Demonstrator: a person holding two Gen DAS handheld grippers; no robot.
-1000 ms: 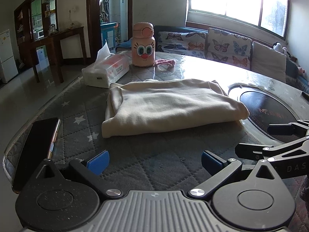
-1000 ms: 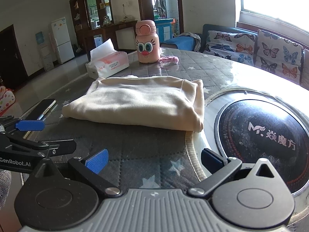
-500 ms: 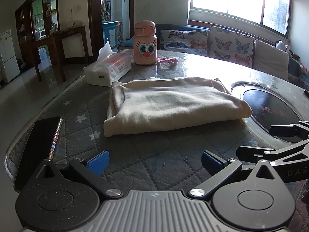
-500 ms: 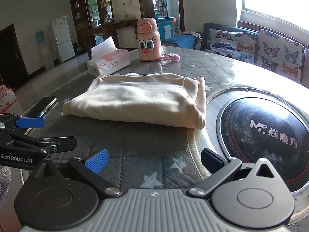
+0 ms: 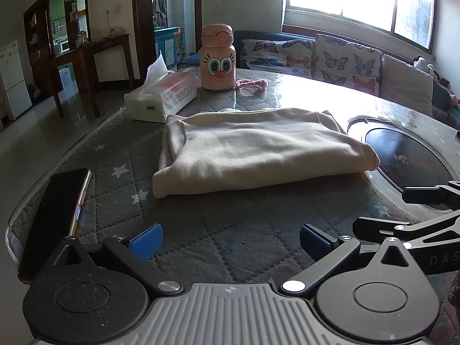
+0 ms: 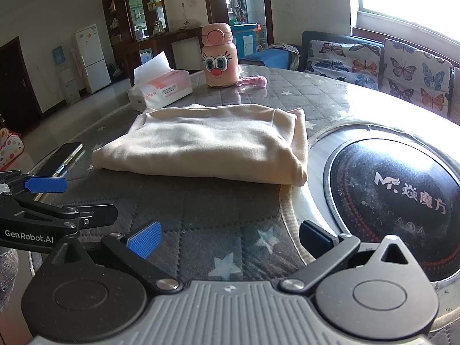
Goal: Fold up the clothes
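Note:
A cream garment [image 5: 258,149] [image 6: 210,141] lies folded into a flat rectangle on the grey star-patterned table cover [image 5: 201,230]. My left gripper [image 5: 230,240] is open, held back from the garment's near edge with nothing between its blue pads. Open too, my right gripper [image 6: 228,238] hovers over the cover in front of the garment's near right corner. Each gripper shows at the edge of the other's view, the left one [image 6: 46,198] on the left and the right one [image 5: 422,210] on the right.
A dark phone [image 5: 54,215] lies at the table's left edge. Behind the garment stand a tissue box [image 5: 164,97], a pink cartoon-face bottle [image 5: 218,60] and a small pink cloth [image 5: 253,84]. A round black hotplate [image 6: 396,195] is set into the table on the right. A butterfly-print sofa [image 5: 345,60] runs behind.
Both grippers have drawn back slightly from the folded garment and stayed open. The garment has not moved.

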